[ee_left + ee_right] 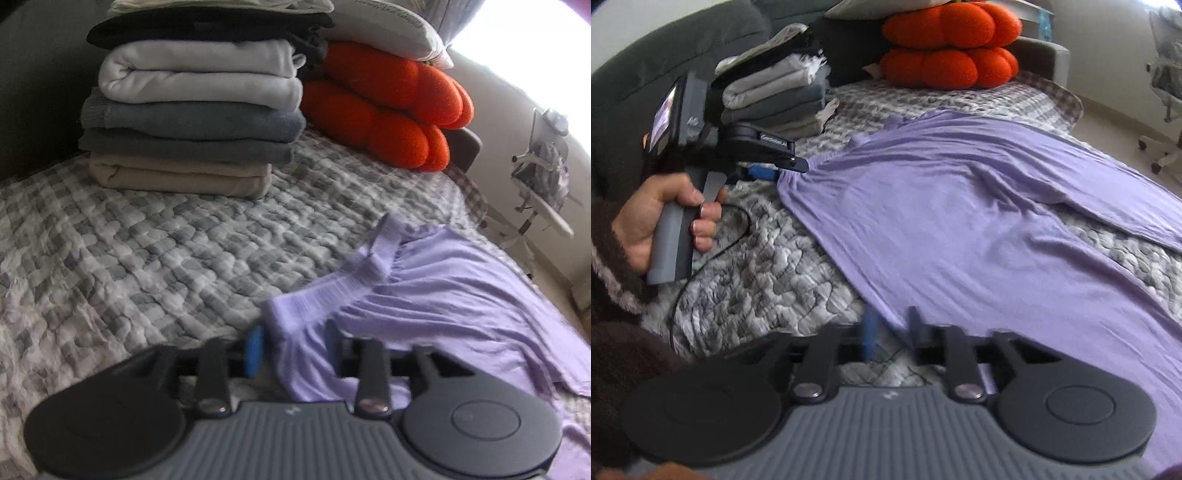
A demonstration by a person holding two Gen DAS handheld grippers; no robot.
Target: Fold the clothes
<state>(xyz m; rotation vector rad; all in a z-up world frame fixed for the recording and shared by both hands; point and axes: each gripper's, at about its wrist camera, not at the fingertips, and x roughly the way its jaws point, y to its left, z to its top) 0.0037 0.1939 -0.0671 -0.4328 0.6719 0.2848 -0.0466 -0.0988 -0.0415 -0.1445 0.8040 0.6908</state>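
The lilac garment (960, 206) lies spread and wrinkled across the checked quilt (757, 273). Both the left gripper (291, 347) and right gripper (890, 332) stand released, straddling its edge.

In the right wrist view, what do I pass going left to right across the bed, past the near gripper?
Person's hand on the left gripper's handle → left gripper at the lavender garment's corner → stack of folded clothes → orange pumpkin cushions → lavender garment spread over the quilt → office chair.
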